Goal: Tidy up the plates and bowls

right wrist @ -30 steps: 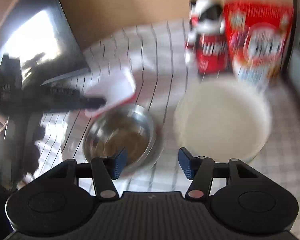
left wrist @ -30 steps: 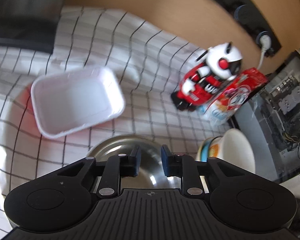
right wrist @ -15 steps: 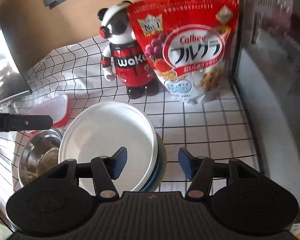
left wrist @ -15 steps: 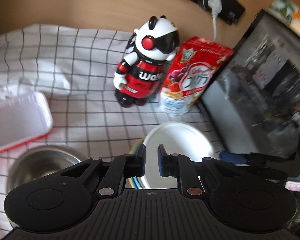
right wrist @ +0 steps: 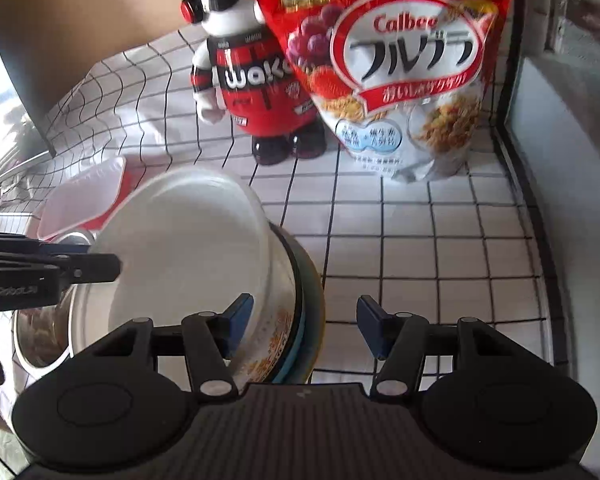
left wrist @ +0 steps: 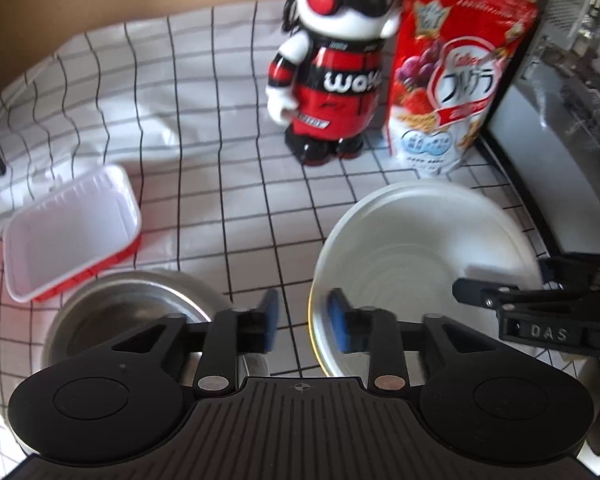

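A white bowl [left wrist: 416,264] tops a stack of bowls [right wrist: 296,312] with blue and yellow rims on the checked cloth. A steel bowl [left wrist: 128,312] sits to its left, and it shows at the left edge of the right wrist view [right wrist: 40,344]. My left gripper [left wrist: 300,316] is open, its jaws straddling the white bowl's left rim. My right gripper [right wrist: 304,326] is open, astride the stack's right side, its left finger over the white bowl [right wrist: 188,248]. Each gripper shows in the other's view, the right gripper [left wrist: 500,300] and the left gripper [right wrist: 80,268].
A white and red plastic tray [left wrist: 72,236] lies at the left. A robot toy [left wrist: 332,68] and a cereal bag [left wrist: 452,92] stand behind the bowls. A computer case [left wrist: 572,120] walls the right side.
My left gripper opened and moved down to the white bowl's rim. My right gripper moved down and closer to the stack. The white bowl now sits tilted.
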`<state>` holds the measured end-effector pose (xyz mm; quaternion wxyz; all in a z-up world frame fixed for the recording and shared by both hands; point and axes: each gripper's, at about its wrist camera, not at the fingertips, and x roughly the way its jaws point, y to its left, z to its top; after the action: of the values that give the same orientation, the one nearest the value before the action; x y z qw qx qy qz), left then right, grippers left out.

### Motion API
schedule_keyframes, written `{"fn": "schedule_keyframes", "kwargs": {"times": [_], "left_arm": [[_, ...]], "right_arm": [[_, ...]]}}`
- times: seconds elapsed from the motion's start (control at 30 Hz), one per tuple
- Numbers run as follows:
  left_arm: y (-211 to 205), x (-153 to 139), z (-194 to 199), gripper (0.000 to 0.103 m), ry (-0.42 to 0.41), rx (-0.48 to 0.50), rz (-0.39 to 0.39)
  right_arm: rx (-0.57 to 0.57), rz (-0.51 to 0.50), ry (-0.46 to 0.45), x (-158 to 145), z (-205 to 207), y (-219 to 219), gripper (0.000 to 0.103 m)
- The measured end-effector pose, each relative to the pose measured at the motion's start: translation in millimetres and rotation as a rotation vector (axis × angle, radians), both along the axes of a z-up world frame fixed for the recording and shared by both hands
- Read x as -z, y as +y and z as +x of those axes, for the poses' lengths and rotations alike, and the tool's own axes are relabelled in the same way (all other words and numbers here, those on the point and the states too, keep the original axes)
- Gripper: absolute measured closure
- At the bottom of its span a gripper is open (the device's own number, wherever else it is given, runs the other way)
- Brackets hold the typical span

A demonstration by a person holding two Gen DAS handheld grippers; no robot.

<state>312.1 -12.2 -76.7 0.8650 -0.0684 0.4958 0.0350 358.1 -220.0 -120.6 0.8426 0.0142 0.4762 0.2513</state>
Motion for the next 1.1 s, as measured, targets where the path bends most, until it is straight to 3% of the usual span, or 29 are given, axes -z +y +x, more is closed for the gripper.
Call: {"fn": "schedule_keyframes", "kwargs": {"times": [0.23, 0.53, 0.77, 0.97, 1.1], "left_arm": [[6, 25, 14, 0.064, 0.075, -0.006, -0.077], [3, 40, 27, 0.062, 0.124, 0.017, -0.090], [0, 40, 25, 0.067, 0.123, 0.012, -0.115], [3, 46, 21, 0.062, 0.161, 0.007, -0.210], [5, 38, 20, 0.067, 0.150, -0.011, -0.157]], "right_arm": [[-0.012, 0.093, 0.142, 24, 10, 2, 0.046], [-0.020, 0.106, 0.174, 33, 20, 11, 0.047], [-0.024, 0.131, 0.222, 36, 20, 11, 0.047], [-0.028, 0.125, 0.235, 36, 18, 12, 0.047], [-0.039, 0.115, 0.230, 35, 17, 11, 0.048]]}}
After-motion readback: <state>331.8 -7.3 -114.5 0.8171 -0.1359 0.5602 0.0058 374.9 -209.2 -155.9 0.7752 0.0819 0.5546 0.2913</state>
